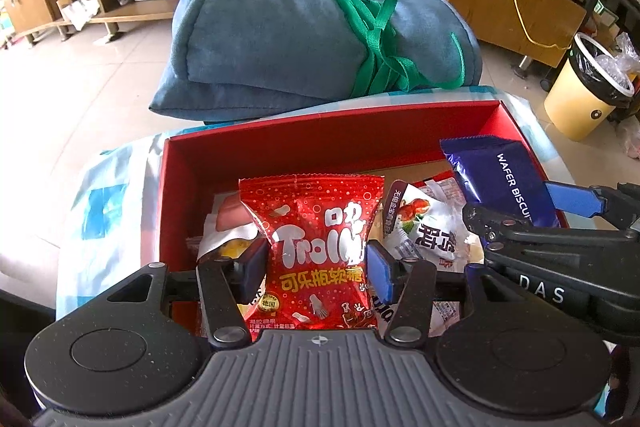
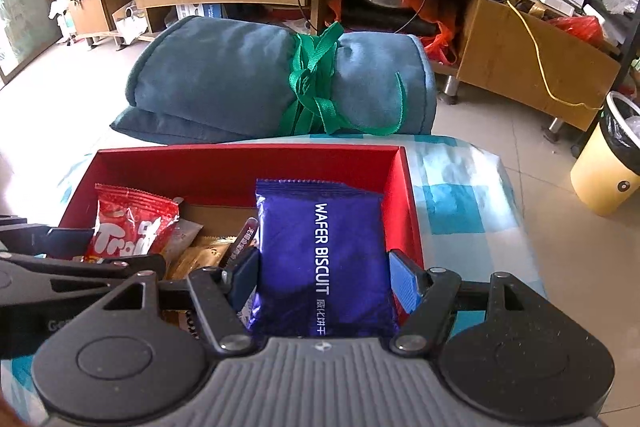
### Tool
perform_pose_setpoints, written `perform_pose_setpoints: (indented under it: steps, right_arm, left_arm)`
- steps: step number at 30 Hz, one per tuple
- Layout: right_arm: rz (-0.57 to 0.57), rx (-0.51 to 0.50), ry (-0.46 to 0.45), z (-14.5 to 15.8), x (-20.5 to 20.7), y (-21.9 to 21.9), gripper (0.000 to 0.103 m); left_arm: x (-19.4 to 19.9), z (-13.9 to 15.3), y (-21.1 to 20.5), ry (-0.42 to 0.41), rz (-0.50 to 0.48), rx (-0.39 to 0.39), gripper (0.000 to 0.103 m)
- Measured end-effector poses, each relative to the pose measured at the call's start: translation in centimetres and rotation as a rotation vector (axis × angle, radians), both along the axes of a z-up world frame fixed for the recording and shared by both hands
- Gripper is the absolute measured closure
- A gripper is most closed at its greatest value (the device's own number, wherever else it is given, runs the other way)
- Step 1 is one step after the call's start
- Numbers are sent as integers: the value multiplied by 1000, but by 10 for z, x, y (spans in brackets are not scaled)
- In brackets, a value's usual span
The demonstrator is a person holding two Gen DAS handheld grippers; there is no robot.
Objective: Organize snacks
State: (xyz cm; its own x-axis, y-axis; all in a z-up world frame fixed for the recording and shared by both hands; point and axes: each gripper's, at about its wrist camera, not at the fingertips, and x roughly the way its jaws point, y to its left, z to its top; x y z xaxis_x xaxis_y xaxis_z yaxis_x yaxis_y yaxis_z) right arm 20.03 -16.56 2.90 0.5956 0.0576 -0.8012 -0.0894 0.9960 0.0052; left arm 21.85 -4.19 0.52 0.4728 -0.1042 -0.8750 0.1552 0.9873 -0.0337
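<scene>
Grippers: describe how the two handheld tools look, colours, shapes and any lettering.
Both are alike. The left gripper has a grey ribbed body, two round black speckled discs, black linkage arms with silver rivets, and blue fingertip pads. The right gripper matches; seen from the left wrist view, its side bears white letters "DAS".

- Table (image 2: 460, 187): covered w/ cloth, white + blue squares, glossy.
- Red box (image 2: 248, 163) sits directly on it, open top, near far edge.
- Rolled blue blanket (image 2: 224, 87) tied w/ green strap, just behind box; can't tell if it rests on table or sth beyond.
- Tiled floor (image 2: 520, 131) around.
</scene>
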Motion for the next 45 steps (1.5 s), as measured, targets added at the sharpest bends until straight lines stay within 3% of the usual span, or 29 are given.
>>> perform_pose_setpoints:
  steps: [7, 11, 26, 35, 45]
  right_arm:
    - [-10, -9, -4, 3, -2, -2, 39]
    - [-19, 0, -9, 6, -3, -5, 39]
    - [-36, 1, -17, 14, -11, -8, 39]
    - [-50, 10, -18, 29, -46, -9, 34]
    - [-57, 35, -1, 30, -85, -6, 33]
  left_arm:
    - [0, 1, -3, -11, -5, 18, 38]
    - [-2, 4, -5, -41, -3, 49, 30]
    - [-10, 16, 2, -53, 9, 29, 20]
    - [-34, 24, 18, -74, 61, 19, 17]
    - [-72, 27, 23, -77, 56, 16, 16]
